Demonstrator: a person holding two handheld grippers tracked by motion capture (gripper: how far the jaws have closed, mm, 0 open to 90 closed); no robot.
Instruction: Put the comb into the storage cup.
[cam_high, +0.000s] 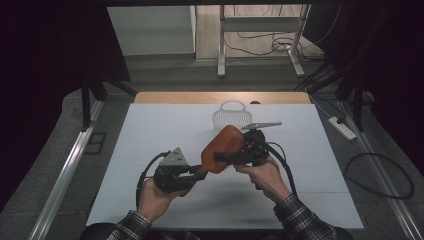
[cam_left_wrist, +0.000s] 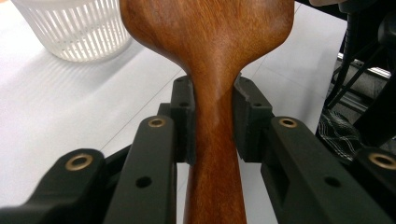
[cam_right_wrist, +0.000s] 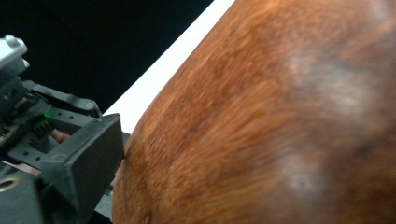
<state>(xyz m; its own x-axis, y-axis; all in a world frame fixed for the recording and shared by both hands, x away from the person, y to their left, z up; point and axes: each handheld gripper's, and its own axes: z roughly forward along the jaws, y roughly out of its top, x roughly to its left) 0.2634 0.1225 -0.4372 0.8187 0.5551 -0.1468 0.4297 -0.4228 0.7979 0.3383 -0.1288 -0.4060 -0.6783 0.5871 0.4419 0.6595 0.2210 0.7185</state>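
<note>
Gripping the wooden hairbrush (cam_high: 223, 148) at its neck, the left tongs (cam_high: 200, 173) point up-right along its axis; the right tongs (cam_high: 235, 156) clamp the head.

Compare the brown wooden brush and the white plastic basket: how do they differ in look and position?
The brown wooden brush is solid, smooth and dark; the white plastic basket is pale, with slotted walls. The brush is held above the white table, its narrow handle clamped by the left gripper, its head at the right gripper; the basket stands untouched farther back. Both are near the table's middle.
</note>
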